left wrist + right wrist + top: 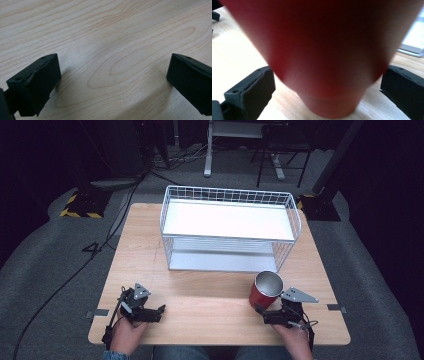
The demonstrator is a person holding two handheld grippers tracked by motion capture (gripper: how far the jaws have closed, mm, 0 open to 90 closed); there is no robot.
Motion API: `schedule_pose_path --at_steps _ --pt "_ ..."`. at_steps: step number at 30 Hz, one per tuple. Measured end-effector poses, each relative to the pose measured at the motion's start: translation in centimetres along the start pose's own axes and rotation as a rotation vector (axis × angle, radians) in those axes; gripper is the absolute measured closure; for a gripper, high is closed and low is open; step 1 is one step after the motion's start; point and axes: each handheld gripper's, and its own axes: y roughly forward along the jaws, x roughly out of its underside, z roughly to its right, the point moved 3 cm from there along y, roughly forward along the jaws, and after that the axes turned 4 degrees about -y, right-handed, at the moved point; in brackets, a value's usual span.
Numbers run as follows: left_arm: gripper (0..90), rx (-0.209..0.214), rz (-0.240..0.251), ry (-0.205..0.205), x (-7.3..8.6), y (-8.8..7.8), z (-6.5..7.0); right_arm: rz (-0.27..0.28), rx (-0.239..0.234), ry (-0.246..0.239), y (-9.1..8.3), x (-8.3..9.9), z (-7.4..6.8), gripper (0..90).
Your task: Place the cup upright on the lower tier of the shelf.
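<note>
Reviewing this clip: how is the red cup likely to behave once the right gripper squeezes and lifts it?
The red cup looks metal-lined and rigid, so it probably won't crush. Its walls taper toward the base, so it may slip upward out of the pads of the right gripper, which stands open around it. It looks empty, so it is likely light and easy to tip if nudged high.

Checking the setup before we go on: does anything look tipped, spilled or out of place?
Nothing stands out. The red cup stands upright on the wooden table, between the open jaws of the right gripper. The wire rack sits square, and the left gripper is open over bare wood.
</note>
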Motion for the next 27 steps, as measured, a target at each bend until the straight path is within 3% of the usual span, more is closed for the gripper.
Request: schedule_pose_path --at_steps 10,13,15,27 --pt "0.0 0.000 0.000 0.000 0.0 0.0 0.0 0.024 0.044 0.016 1.1 0.1 0.1 5.9" --pt "0.0 0.001 -0.001 -0.001 0.0 0.0 0.0 0.032 0.022 0.011 1.3 0.0 0.0 7.9" --pt "0.0 0.000 0.000 0.000 0.0 0.0 0.0 0.024 0.027 -0.002 1.4 0.0 -0.1 14.0" --pt "0.0 0.000 0.000 0.000 0.0 0.0 0.0 0.031 0.065 -0.062 1.4 0.0 -0.4 17.0"
